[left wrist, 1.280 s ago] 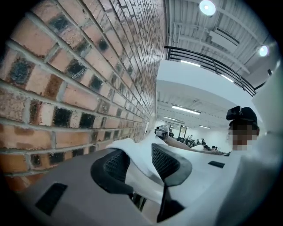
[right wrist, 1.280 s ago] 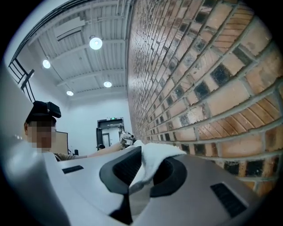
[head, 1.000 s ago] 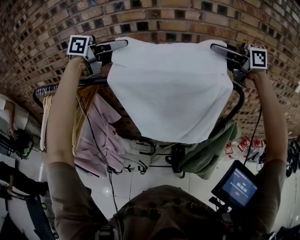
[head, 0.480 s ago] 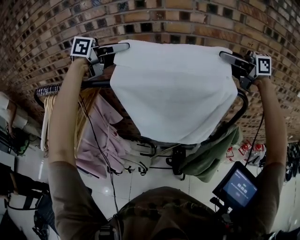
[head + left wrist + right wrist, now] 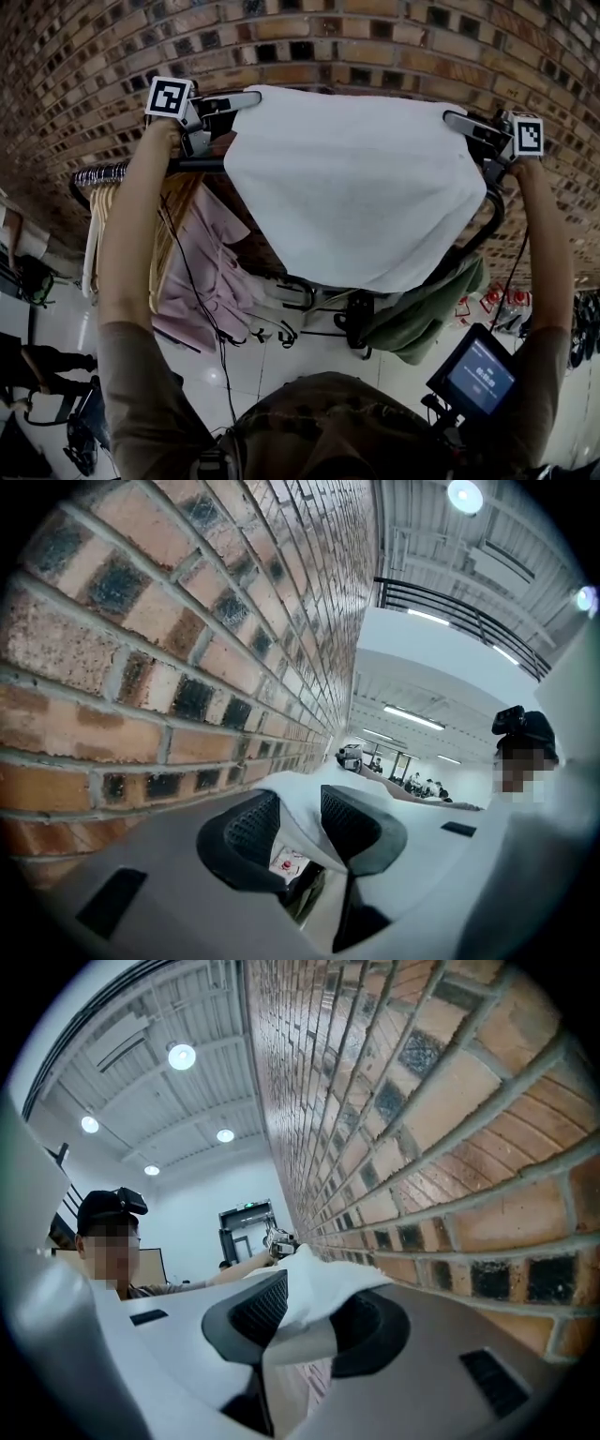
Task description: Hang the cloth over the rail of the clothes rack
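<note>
A brick wall fills the top of the head view. Below it hang pink clothes, with pale hangers at their left and a green garment further right. A black cable crosses the pink clothes. A small lit screen sits lower right, above a glossy white floor. Round ceiling lights glow overhead.

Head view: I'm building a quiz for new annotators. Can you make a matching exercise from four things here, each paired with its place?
1 white cloth
2 pink garment
3 green garment
4 small screen

A lit, near the picture's lower right corner
B hanging towards the left of the clothes rack
C topmost, spread wide
D draped at the rack's right end

Pairs: 1-C, 2-B, 3-D, 4-A
</note>
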### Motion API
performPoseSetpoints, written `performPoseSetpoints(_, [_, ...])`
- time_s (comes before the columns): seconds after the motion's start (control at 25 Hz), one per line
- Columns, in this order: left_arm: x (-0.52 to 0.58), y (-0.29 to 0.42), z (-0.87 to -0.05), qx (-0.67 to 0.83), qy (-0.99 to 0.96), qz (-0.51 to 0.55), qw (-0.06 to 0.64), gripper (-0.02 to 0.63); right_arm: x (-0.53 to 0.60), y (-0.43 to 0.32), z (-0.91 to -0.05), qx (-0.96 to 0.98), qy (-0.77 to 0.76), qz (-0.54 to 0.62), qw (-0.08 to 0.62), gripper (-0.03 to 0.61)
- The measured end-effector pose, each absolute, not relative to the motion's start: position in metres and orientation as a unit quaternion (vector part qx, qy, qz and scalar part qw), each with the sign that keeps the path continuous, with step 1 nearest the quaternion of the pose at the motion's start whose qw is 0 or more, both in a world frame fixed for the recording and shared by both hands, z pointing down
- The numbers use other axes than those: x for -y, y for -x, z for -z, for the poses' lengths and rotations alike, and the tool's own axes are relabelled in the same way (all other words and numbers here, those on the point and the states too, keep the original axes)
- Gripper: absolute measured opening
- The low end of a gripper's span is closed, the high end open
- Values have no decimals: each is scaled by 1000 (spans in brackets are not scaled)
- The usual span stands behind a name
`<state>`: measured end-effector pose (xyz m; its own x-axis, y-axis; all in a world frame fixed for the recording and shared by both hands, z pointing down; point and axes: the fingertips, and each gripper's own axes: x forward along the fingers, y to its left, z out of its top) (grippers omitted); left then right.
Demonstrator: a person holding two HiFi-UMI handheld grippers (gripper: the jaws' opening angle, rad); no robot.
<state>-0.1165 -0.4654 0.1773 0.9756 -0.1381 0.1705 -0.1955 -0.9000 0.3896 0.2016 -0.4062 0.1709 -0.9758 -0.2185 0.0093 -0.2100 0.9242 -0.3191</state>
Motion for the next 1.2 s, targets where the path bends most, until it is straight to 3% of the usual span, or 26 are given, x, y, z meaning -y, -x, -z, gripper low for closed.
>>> performPoseSetpoints(0.36, [480,136,-181,126,-965,-58,224,138,397,-214,-180,-983,85,163,22,110])
performPoseSetpoints(0.4, [479,137,-179,123,-966,-54,221,138,397,-214,-180,-982,88,164,23,113])
performPoseSetpoints(0.44, [476,135,-180,116,-968,-57,215,138,398,-214,-181,-982,91,165,20,154])
performPoseSetpoints(0.68, [447,108,-184,56,-979,-95,174,138,393,-211,-187,-986,67,151,-20,156])
performPoseSetpoints(0.92, [433,105,-179,34,-983,-88,158,138,387,-212,-162,-985,35,163,52,156])
performPoseSetpoints(1.2, [421,101,-173,16,-986,-83,145,138,378,-194,-186,-980,20,192,-46,157])
